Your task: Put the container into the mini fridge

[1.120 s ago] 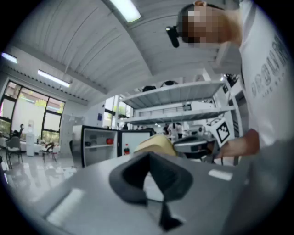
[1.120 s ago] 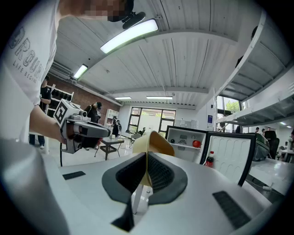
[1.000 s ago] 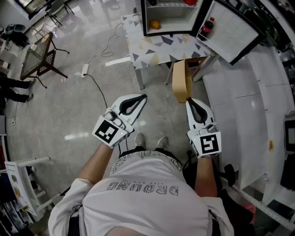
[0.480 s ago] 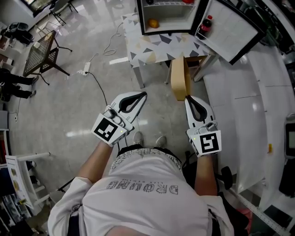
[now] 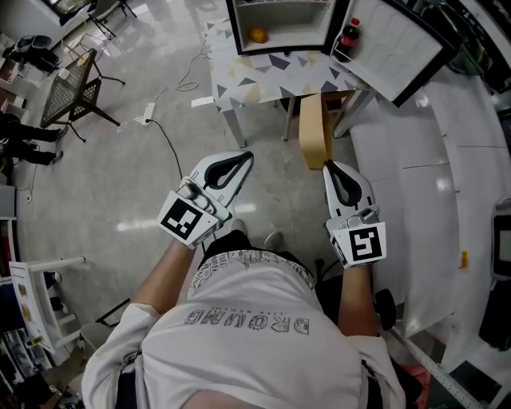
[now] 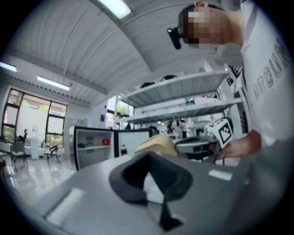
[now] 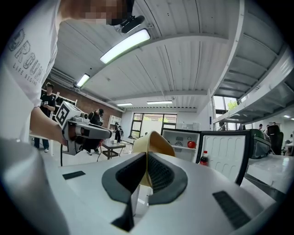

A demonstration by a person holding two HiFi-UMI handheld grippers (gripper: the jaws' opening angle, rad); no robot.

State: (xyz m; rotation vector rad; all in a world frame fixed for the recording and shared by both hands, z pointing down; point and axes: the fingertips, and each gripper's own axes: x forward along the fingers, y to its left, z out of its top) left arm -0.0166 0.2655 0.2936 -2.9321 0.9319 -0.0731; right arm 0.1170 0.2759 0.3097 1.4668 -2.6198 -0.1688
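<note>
A flat tan container point(image 5: 314, 132) stands on edge in my right gripper point(image 5: 327, 165), which is shut on its near end. In the right gripper view the container point(image 7: 155, 141) rises from between the dark pads. My left gripper point(image 5: 246, 156) is shut with nothing in it, level with the right one and apart from the container. The mini fridge point(image 5: 232, 24) stands open on a patterned table point(image 5: 271, 76) ahead, its door point(image 5: 391, 48) swung to the right. An orange point(image 5: 256, 34) lies inside, and a red-capped bottle point(image 5: 348, 33) stands in the door.
A wicker chair point(image 5: 68, 92) and a power strip with its cable point(image 5: 150, 112) are on the floor to the left. White counters point(image 5: 447, 176) run along the right. People and a low table show far off in the right gripper view.
The fridge and table have slid a little left and up in the head view. The person's feet have shifted. Both grippers keep their hold and spacing.
</note>
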